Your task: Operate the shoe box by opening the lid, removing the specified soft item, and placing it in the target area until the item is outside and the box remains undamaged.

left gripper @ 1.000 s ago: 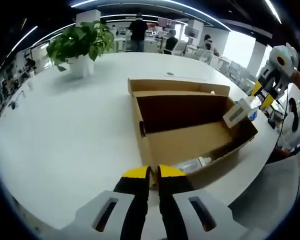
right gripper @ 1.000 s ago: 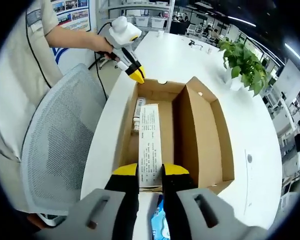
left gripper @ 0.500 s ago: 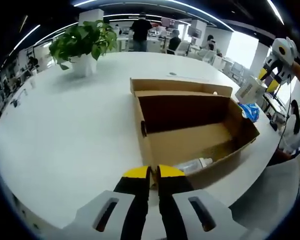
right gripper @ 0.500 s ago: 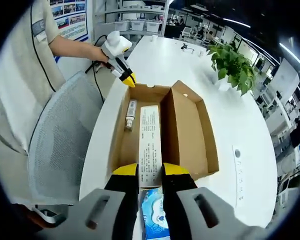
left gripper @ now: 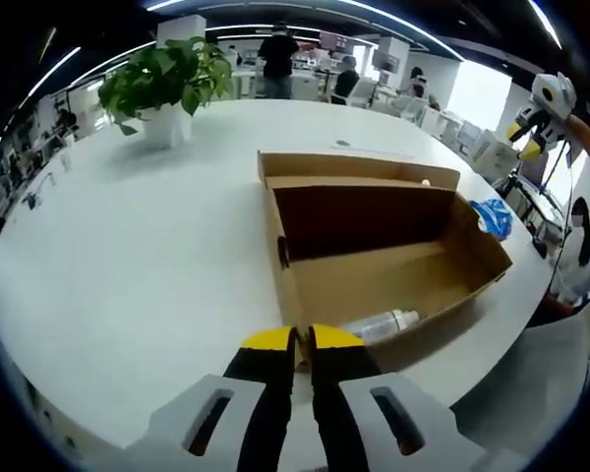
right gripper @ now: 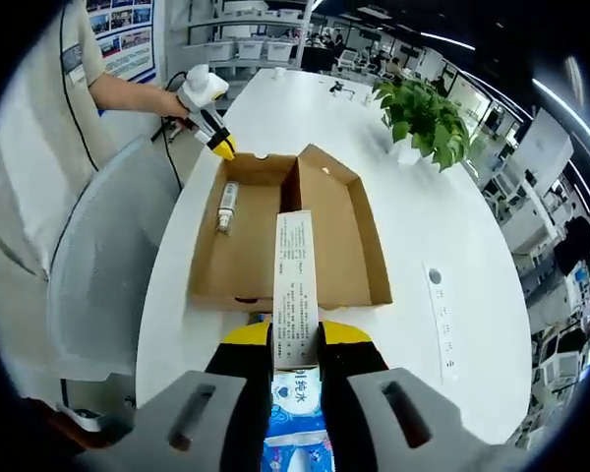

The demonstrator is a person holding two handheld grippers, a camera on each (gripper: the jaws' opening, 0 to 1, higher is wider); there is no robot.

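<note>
The brown shoe box (left gripper: 374, 280) (right gripper: 275, 246) stands open on the white table, its lid (right gripper: 329, 221) folded out flat beside the tray. A clear bottle (left gripper: 379, 323) (right gripper: 225, 205) lies inside. My left gripper (left gripper: 302, 339) (right gripper: 221, 149) is shut on the box's corner rim. My right gripper (right gripper: 296, 339) (left gripper: 524, 141) is shut on a white printed pack (right gripper: 295, 280), held high beyond the box's end. A blue wipes pack (left gripper: 492, 216) (right gripper: 295, 423) lies on the table below it, outside the box.
A potted plant (left gripper: 162, 84) (right gripper: 423, 118) stands on the far side of the table (left gripper: 128, 256). A grey mesh chair (right gripper: 98, 275) sits at the table edge beside a person in beige. A small round disc (right gripper: 435, 277) lies near the lid.
My right gripper has risen and drawn back from the box with the white pack, so the box looks smaller in its view. The left gripper and the box have stayed put.
</note>
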